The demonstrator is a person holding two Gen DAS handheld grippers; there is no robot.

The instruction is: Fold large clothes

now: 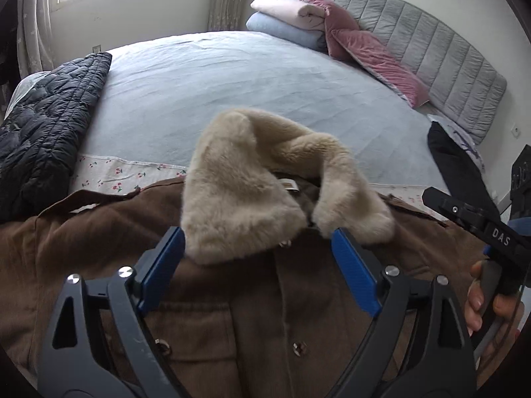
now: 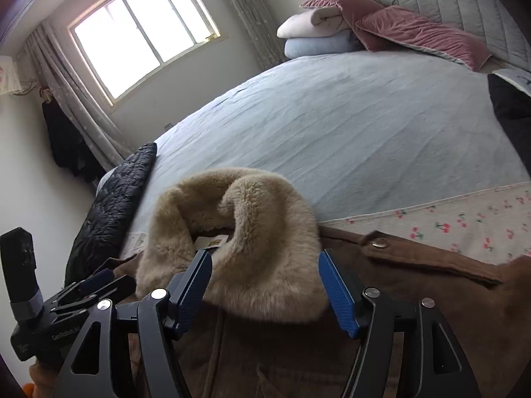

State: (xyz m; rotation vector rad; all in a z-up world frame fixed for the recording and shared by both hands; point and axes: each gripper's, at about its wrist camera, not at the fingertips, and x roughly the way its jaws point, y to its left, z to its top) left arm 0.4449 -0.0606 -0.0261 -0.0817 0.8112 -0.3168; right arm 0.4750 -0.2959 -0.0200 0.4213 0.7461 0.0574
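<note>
Left tool (image 1: 257, 235) and right tool (image 2: 265, 258) gape wide, seemingly gripping nothing.

Far left: your dark quilted puffer jacket (image 1: 49, 126) is lying on the bed.
Headboard: pink velvet pillows (image 1: 375, 53) are leaning beside folded blankets (image 2: 315, 33).

Brown coat (image 1: 232, 315), beige fur collar (image 1: 239, 199); pale blue bedspread (image 1: 232, 83); cherry-print sheet (image 2: 464, 225); pink pillows (image 1: 375, 56).
</note>
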